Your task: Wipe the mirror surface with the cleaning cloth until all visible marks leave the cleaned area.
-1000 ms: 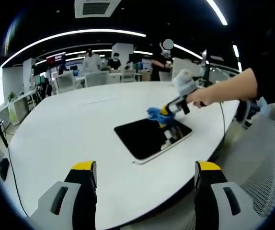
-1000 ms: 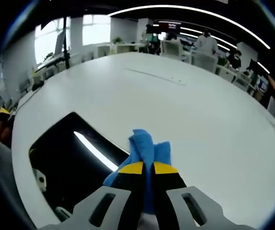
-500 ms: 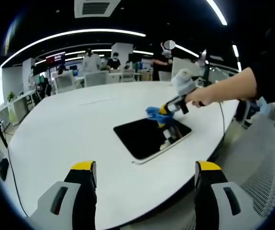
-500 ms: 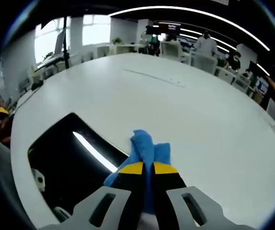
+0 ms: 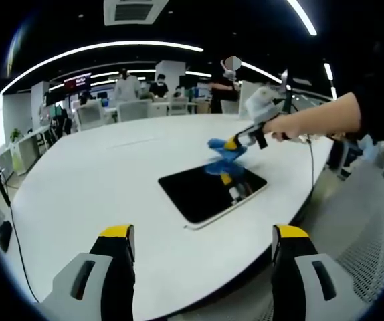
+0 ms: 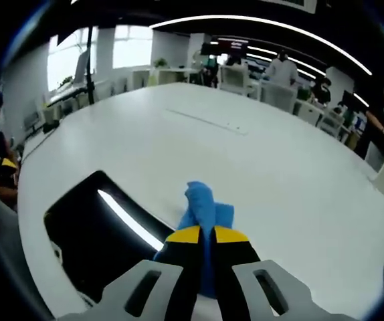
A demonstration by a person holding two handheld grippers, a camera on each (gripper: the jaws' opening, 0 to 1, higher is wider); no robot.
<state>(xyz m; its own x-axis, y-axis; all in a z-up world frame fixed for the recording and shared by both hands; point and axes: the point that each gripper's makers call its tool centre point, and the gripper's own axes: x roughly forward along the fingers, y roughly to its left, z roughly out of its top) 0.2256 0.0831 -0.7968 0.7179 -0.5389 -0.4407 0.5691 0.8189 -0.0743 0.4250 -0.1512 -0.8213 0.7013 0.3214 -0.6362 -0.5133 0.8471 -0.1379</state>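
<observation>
A dark rectangular mirror [image 5: 209,191] lies flat on the white table [image 5: 98,180], near its right edge. In the left gripper view my right gripper [image 5: 231,143] hovers above the mirror's far corner, shut on a blue cleaning cloth [image 5: 223,148] that hangs clear of the glass. The right gripper view has the same cloth [image 6: 205,208] pinched between my right gripper's [image 6: 205,235] yellow-tipped jaws, with the mirror [image 6: 95,224] down to the left reflecting a ceiling light. My left gripper [image 5: 202,234] stands open, well short of the mirror, over the table's near edge.
The large white oval table [image 6: 265,160] has wide bare room behind and left of the mirror. Office chairs [image 5: 135,109] and several people stand beyond the far side. A mesh chair [image 5: 369,227] sits at the right.
My right gripper has lifted the blue cloth up off the mirror's far corner and slightly back. The left gripper has stayed put.
</observation>
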